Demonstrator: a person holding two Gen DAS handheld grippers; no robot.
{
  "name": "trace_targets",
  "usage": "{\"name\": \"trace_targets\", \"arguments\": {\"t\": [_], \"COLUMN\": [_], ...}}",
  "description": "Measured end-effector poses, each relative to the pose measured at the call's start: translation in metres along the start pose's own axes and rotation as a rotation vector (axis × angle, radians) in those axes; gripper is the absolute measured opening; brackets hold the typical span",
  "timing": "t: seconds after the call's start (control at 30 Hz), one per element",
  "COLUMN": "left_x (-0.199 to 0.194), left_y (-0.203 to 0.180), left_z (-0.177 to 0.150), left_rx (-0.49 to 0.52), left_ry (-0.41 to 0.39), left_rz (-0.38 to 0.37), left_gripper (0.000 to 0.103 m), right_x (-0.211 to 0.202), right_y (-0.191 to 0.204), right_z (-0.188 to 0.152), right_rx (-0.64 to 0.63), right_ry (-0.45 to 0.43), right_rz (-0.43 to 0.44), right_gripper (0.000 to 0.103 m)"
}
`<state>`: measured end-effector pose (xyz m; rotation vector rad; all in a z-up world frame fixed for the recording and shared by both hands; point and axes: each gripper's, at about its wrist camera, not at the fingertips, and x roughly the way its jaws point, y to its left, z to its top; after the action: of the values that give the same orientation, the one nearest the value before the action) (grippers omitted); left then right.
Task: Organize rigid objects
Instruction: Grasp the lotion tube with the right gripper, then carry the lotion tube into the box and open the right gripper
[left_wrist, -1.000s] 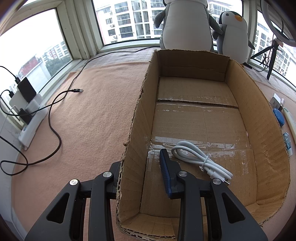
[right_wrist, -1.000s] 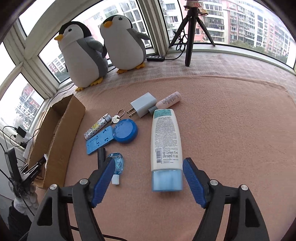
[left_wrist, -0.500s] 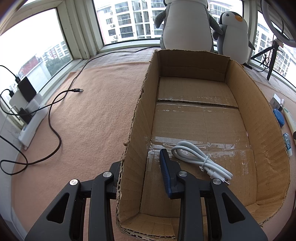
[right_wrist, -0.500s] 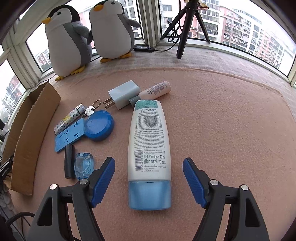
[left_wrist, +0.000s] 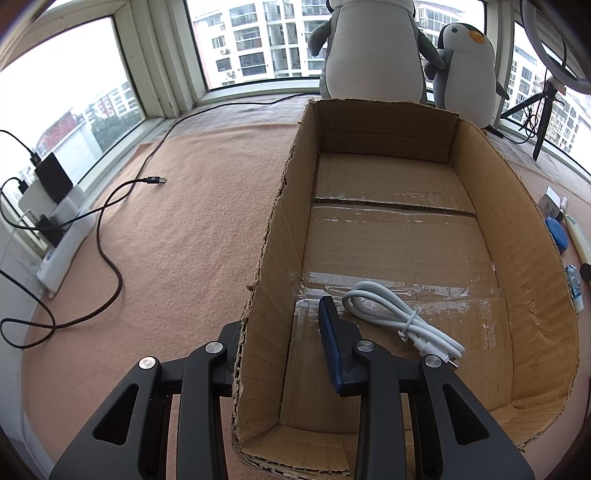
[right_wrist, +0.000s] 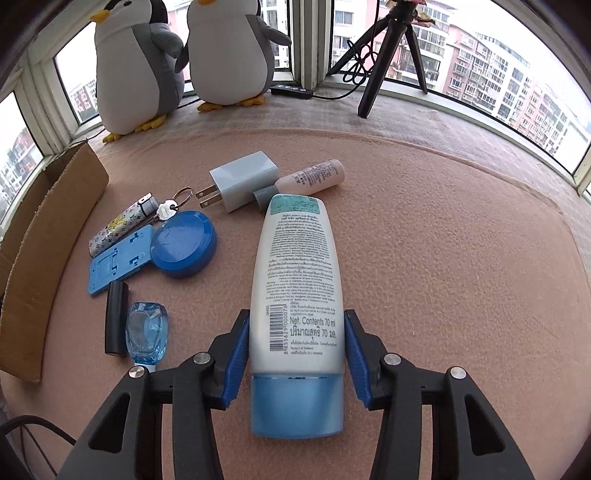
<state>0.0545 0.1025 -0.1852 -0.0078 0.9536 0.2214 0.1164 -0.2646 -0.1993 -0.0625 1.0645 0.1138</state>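
Observation:
An open cardboard box (left_wrist: 539, 266) lies on the pink carpet, with a coiled white cable (left_wrist: 402, 325) inside. My left gripper (left_wrist: 284, 350) straddles the box's left wall (left_wrist: 269, 295), one finger inside and one outside, jaws held apart by the wall. In the right wrist view a white lotion tube with a blue cap (right_wrist: 297, 295) lies flat. My right gripper (right_wrist: 297, 354) has closed around the tube's lower body, with both blue pads (right_wrist: 236, 358) at its sides.
Left of the tube lie a white charger plug (right_wrist: 245, 181), pink small tube (right_wrist: 314, 177), blue round lid (right_wrist: 184, 247), blue phone stand (right_wrist: 118, 262), patterned lighter (right_wrist: 118, 225) with key, black stick (right_wrist: 116, 317) and clear blue bottle (right_wrist: 146, 328). Penguin plushes (right_wrist: 136, 66), a tripod (right_wrist: 388, 55) and floor cables (left_wrist: 107, 206) stand around.
My right gripper has moved forward over the lotion tube and its jaws have narrowed onto the tube's sides. The left gripper has not moved.

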Motion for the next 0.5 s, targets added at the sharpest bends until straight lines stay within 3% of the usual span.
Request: {"name": "trace_targets", "arguments": {"t": [0.5], "left_x": [0.0], "left_y": [0.0], "left_z": [0.0], "left_rx": [0.001], "left_ry": [0.0], "left_rz": [0.0], "left_gripper": [0.03], "right_x": [-0.043], "right_y": [0.007], "right_z": [-0.011], "right_rx": [-0.019], "right_ry": [-0.066], "right_rz": [0.003], "right_gripper": [0.043]}}
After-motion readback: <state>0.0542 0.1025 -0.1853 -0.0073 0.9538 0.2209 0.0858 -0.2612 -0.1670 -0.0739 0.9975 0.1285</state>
